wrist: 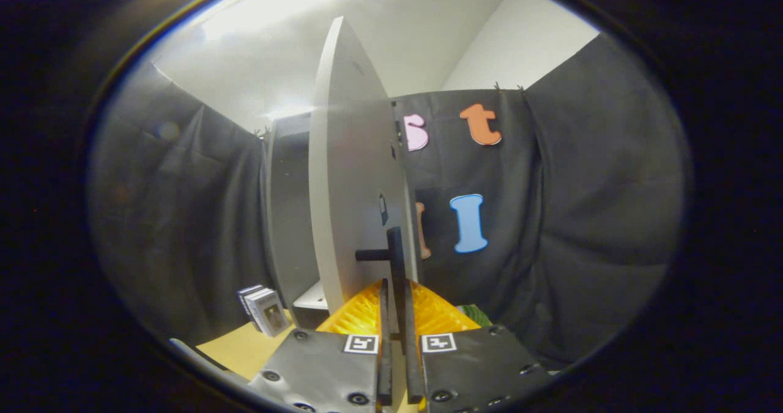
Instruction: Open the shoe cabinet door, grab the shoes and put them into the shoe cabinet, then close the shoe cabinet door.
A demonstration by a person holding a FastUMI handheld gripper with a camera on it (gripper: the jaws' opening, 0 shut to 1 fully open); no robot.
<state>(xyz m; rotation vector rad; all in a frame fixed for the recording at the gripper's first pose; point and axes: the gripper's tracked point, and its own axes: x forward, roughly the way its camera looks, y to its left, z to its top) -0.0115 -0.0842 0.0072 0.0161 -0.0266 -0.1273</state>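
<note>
My jaws (396, 315) were closed on the slim black bar handle (395, 260) of the flat white cabinet door (348, 174), the two dark, narrow fingers (384, 315) pressed against it from the left and the right. The handle was a straight matt bar standing upright, joined to the door by a short black peg that jutted out to the left. The door was a smooth, pale panel seen nearly edge-on, swung outward toward me. Left of it and farther off stood the plain white shoe cabinet (287, 217), with a white shelf edge showing low in its opening. Just ahead of my fingers, behind the handle, lay a ribbed orange plastic surface (361, 318) with fine parallel ridges, and a bit of something green (474, 315) peeked out to its right. On the yellowish wooden counter (244, 349), to the near left of the cabinet, stood a small boxy white item with a dark panel (264, 309), tilted slightly. Wrinkled black cloth hung all around as the booth wall.
</note>
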